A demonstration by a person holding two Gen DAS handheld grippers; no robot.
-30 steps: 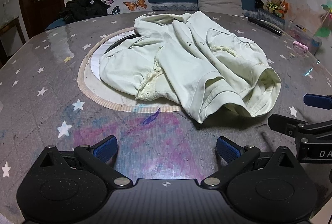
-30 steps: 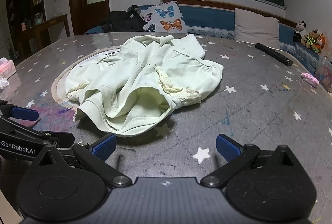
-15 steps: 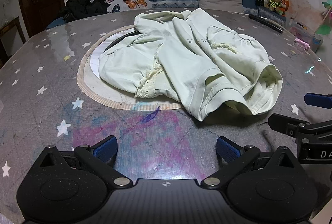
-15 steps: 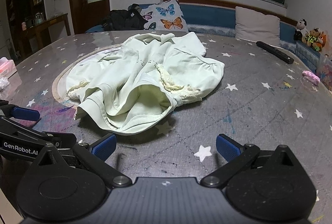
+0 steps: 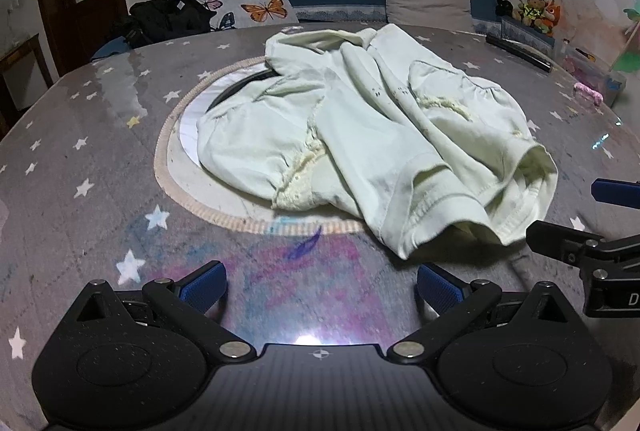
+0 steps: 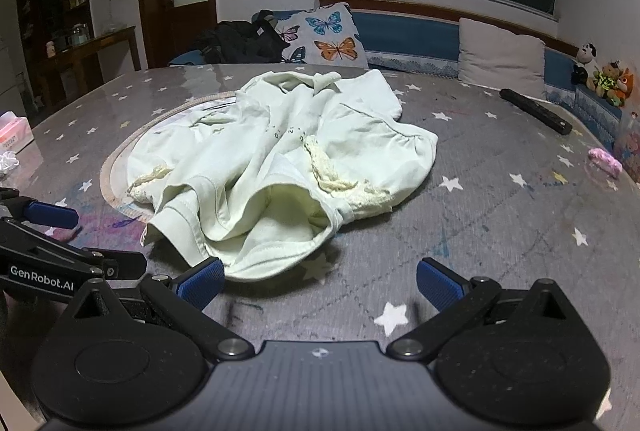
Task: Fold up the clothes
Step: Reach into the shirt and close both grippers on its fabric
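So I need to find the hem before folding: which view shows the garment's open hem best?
The right wrist view: the garment has its open hem gaping toward the camera, lining visible. The left wrist view shows the same hem only side-on, at the garment's right end.

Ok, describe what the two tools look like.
Both match: the left tool and the right tool have black linkage arms with silver rivets, round textured black housings and ribbed blue fingertips. White "GenRobot.AI" lettering marks the left tool's side. No hands or sleeves show.
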